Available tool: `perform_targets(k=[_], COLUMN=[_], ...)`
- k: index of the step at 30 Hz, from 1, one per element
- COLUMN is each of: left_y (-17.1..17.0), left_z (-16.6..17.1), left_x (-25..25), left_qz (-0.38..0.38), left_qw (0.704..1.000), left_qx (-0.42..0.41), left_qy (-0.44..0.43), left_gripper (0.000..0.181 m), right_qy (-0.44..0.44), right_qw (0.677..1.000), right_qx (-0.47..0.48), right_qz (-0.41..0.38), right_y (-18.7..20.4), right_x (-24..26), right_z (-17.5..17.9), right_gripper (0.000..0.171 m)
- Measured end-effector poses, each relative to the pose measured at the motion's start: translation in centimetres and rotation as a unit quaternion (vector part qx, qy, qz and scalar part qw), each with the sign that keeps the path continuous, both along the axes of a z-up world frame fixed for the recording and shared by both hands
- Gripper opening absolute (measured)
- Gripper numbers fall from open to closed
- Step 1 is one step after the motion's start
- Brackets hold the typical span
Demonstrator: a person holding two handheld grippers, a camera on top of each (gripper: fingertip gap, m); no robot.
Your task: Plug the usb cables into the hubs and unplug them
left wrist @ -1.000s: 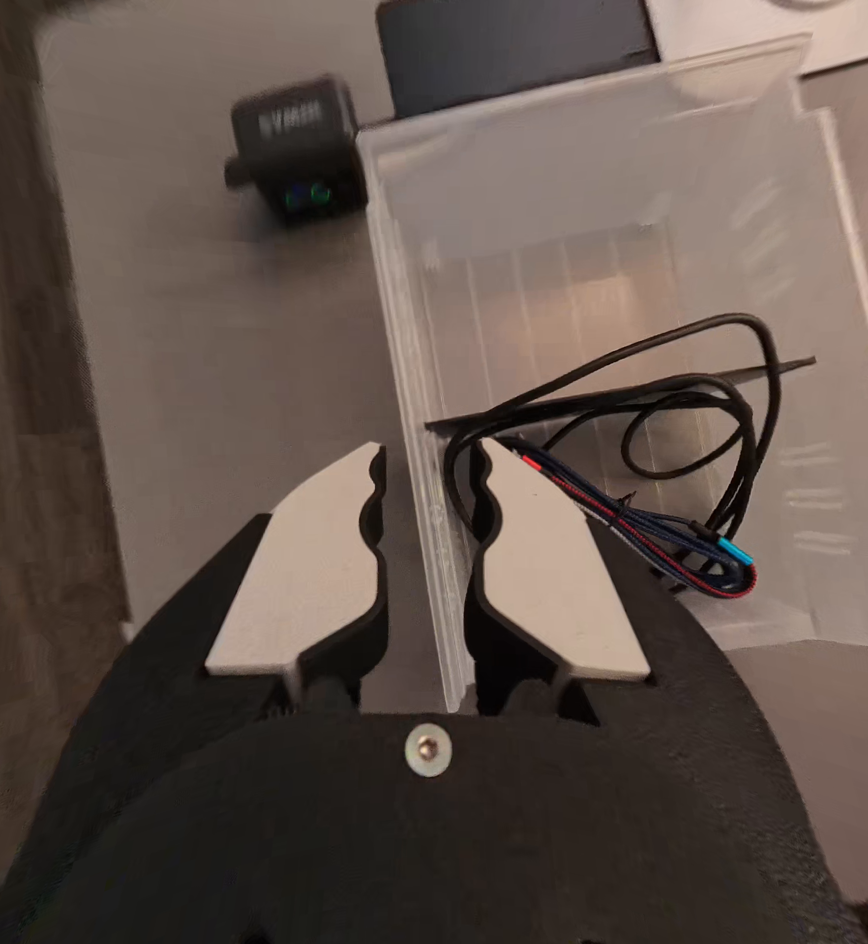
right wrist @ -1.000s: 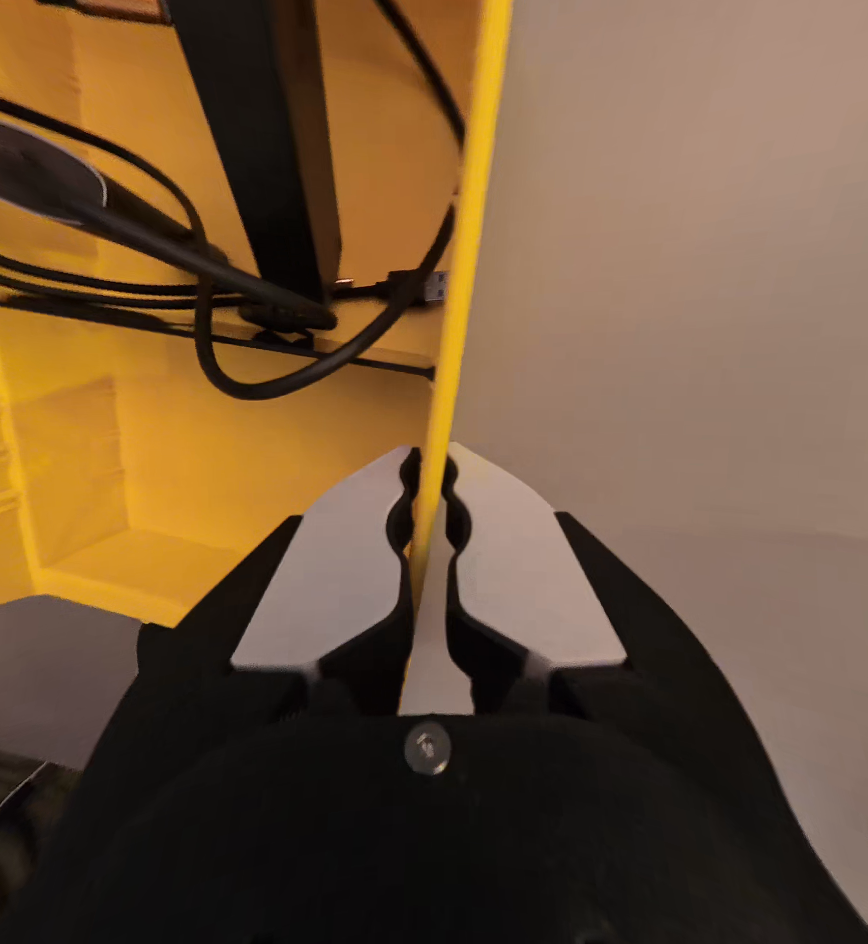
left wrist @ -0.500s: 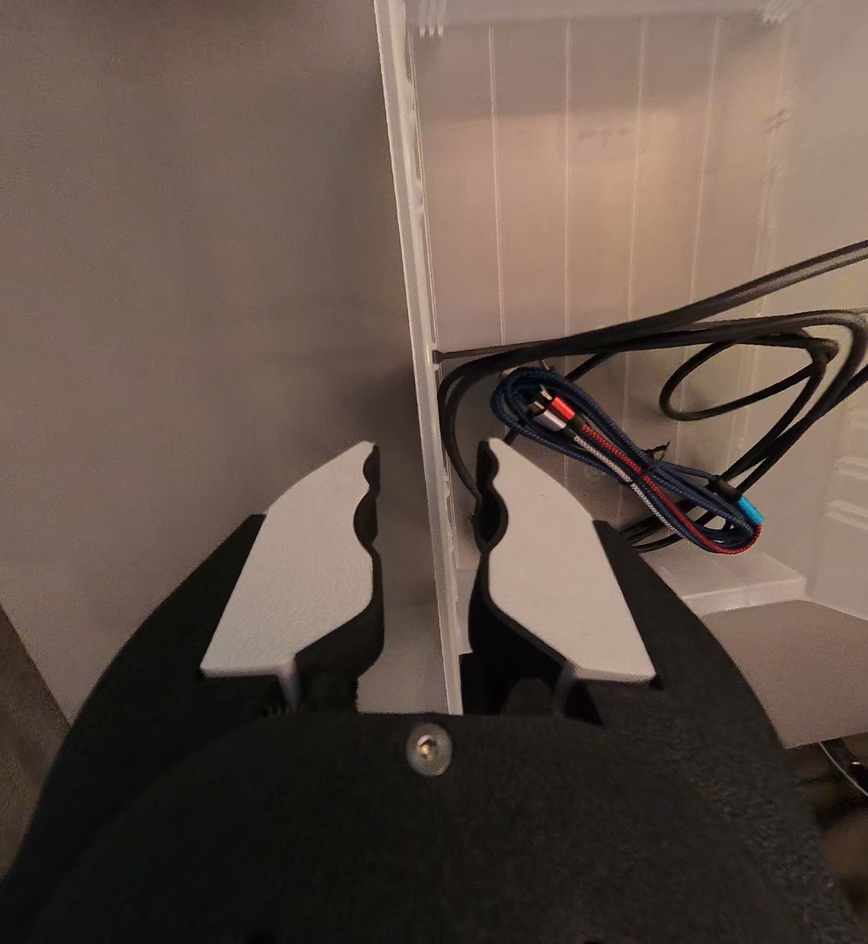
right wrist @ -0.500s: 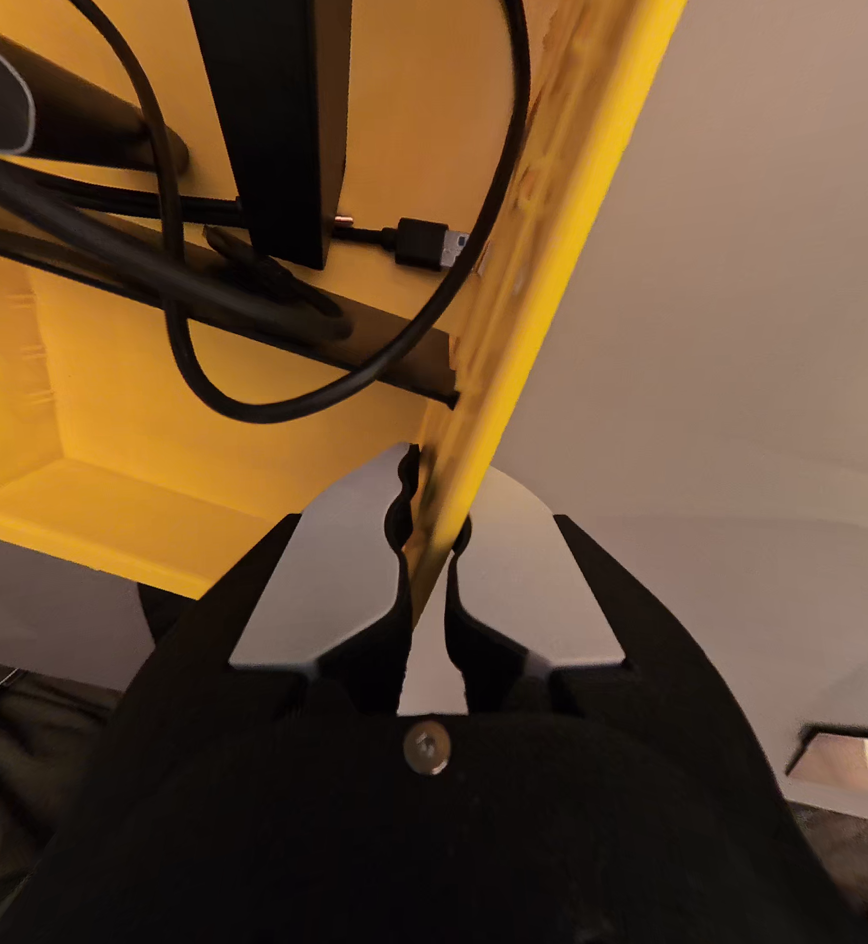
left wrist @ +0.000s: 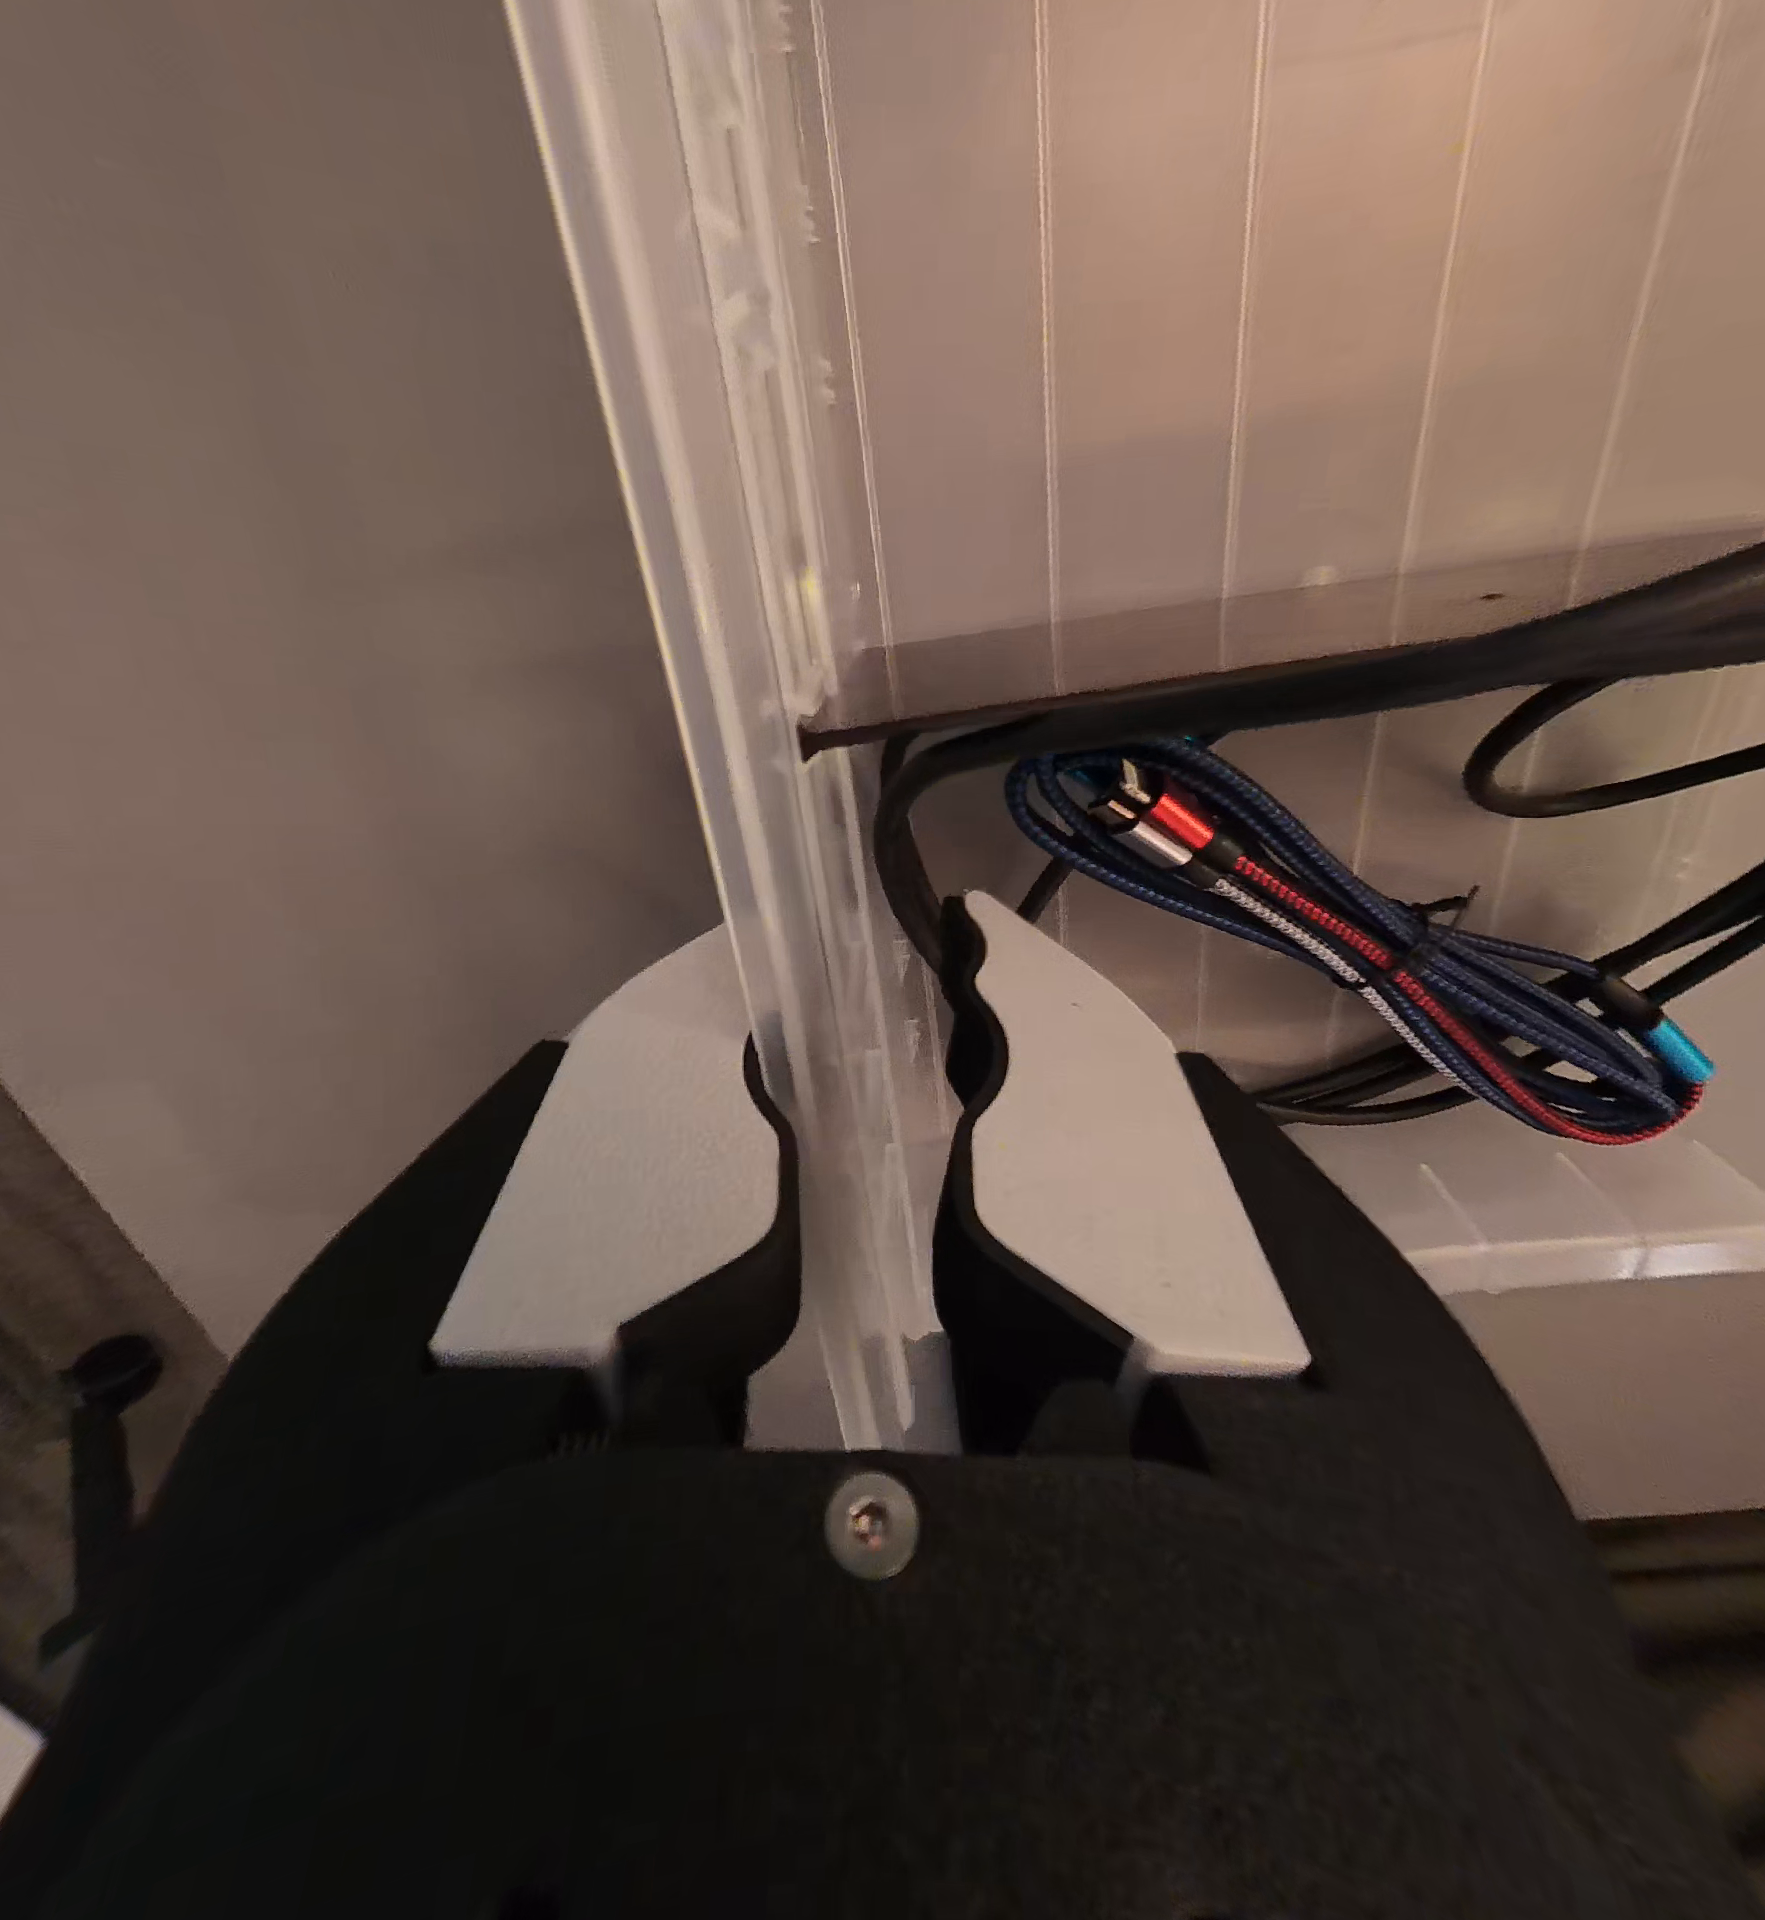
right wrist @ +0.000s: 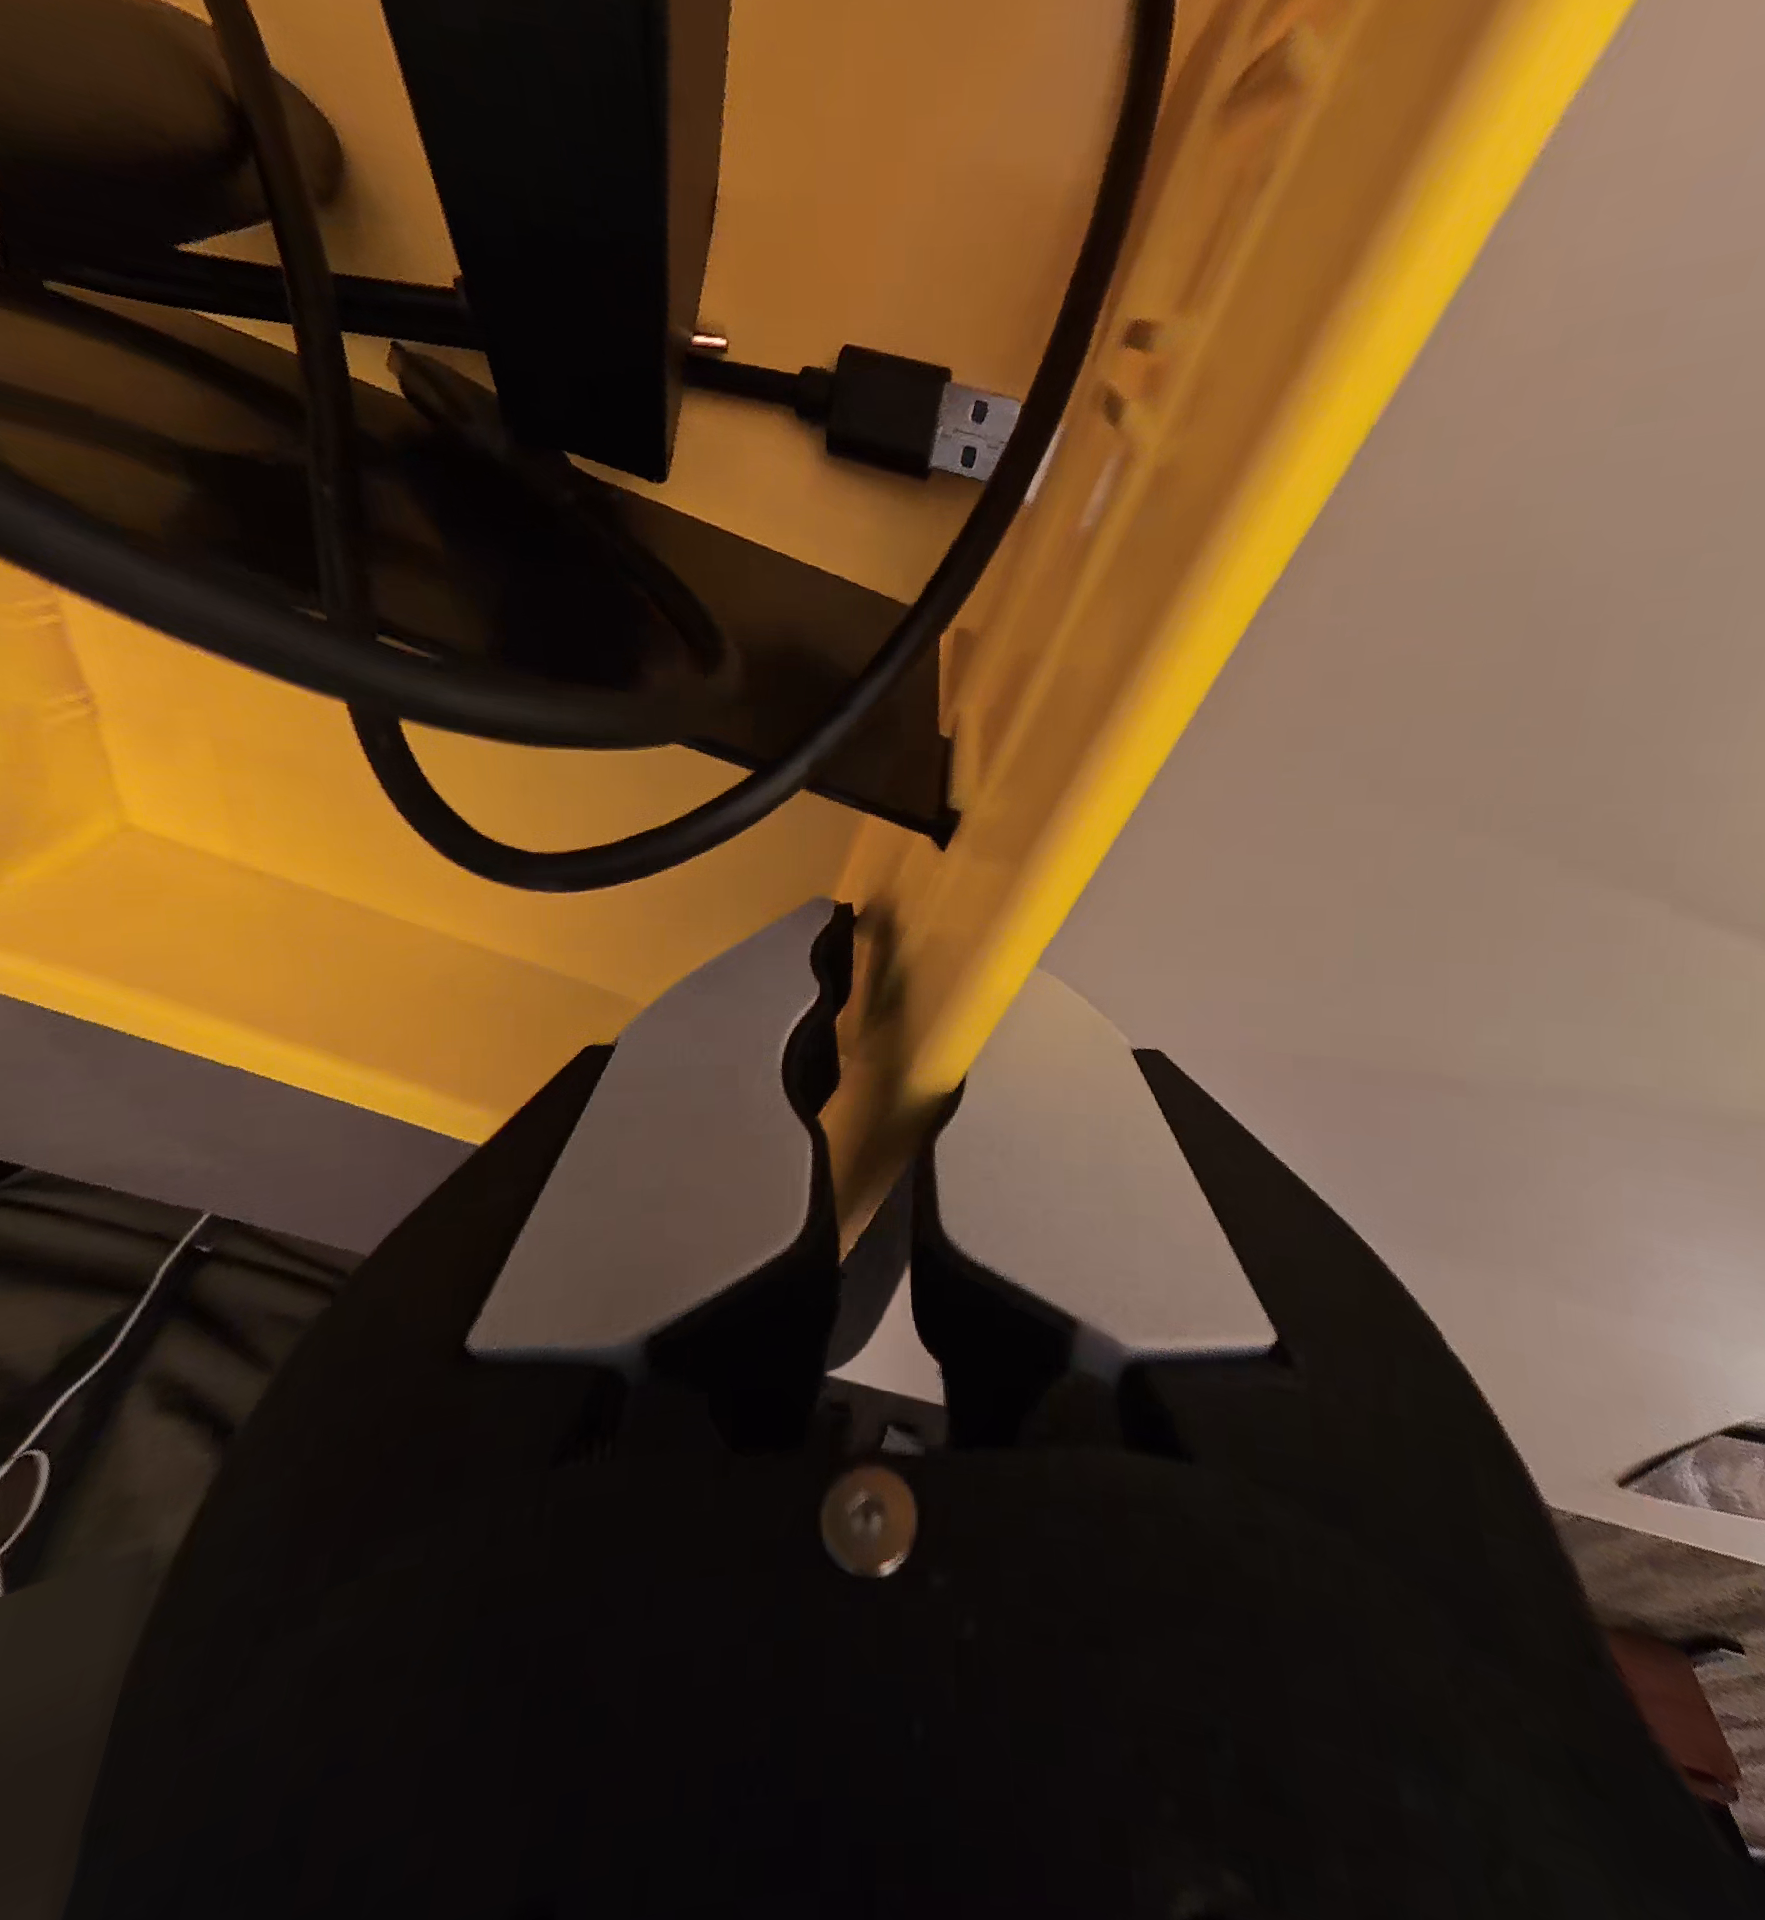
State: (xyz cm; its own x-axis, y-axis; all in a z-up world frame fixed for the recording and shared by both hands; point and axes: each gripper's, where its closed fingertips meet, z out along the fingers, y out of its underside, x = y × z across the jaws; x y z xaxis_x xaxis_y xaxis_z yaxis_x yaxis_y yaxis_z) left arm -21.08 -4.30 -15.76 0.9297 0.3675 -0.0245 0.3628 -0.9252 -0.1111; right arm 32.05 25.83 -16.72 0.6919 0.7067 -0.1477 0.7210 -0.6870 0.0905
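Observation:
In the left wrist view my left gripper (left wrist: 852, 935) straddles the left wall of a clear plastic bin (left wrist: 743, 520) and is shut on it, one finger outside and one inside. Inside lie a bundle of blue, red and white braided USB cables (left wrist: 1377, 956) and black cables (left wrist: 1636, 790) under a dark divider (left wrist: 1273, 665). In the right wrist view my right gripper (right wrist: 919, 966) is shut on the right wall of a yellow bin (right wrist: 1273, 312). That bin holds a black hub (right wrist: 556, 208), a black USB plug (right wrist: 919, 421) and looping black cables (right wrist: 649, 831).
Both bins rest on a grey table (left wrist: 234, 520), which also shows in the right wrist view (right wrist: 1480, 831). The table's edge and carpeted floor lie at the lower left, with a black chair base (left wrist: 99, 1403). A thin white cord (right wrist: 26, 1455) hangs below the yellow bin. There is about 60 cm between the tips of the two grippers.
My left jaws have closed onto the clear bin's wall and sit closer to the cables. The yellow bin's wall now leans to the right in my right gripper, and its contents look nearer.

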Motion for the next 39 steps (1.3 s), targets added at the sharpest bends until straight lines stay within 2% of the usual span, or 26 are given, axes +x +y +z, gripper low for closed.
perform_targets(k=[7, 17, 20, 25, 31, 34, 39], left_y=[0.1, 3.4, 4.3, 5.9, 7.0, 7.0, 7.3], left_z=[-0.1, -0.2, 0.6, 6.7, 14.8, 17.3, 21.0], left_x=[2.0, 6.9, 7.2, 5.7, 5.5, 5.9, 7.0], left_qz=[-0.076, -0.157, -0.157, -0.137, -0.111, -0.106, -0.098], left_qw=[0.993, 0.981, 0.983, 0.970, 0.911, 0.884, 0.839], left_qx=[-0.075, -0.083, -0.050, 0.065, 0.192, 0.232, 0.310], left_qy=[0.058, 0.073, 0.076, 0.191, 0.348, 0.392, 0.437], left_gripper=[0.025, 0.032, 0.030, 0.037, 0.038, 0.038, 0.039], right_qy=[-0.018, -0.020, -0.018, -0.010, 0.004, 0.031, 0.046], right_qw=[0.999, 0.997, 0.996, 0.996, 0.997, 0.995, 0.997], right_qx=[-0.035, -0.035, -0.039, -0.039, -0.052, -0.090, -0.054], right_qz=[0.025, 0.069, 0.079, 0.085, 0.050, 0.003, -0.022], right_y=[-3.6, -6.5, -6.7, -6.6, -5.9, -5.9, -4.0], right_x=[-3.7, -6.9, -7.2, -7.2, -7.9, -8.3, -8.2], right_z=[0.2, 0.2, 0.2, 0.6, -0.3, -0.6, -0.7], right_gripper=[0.010, 0.010, 0.012, 0.012, 0.010, 0.009, 0.008])
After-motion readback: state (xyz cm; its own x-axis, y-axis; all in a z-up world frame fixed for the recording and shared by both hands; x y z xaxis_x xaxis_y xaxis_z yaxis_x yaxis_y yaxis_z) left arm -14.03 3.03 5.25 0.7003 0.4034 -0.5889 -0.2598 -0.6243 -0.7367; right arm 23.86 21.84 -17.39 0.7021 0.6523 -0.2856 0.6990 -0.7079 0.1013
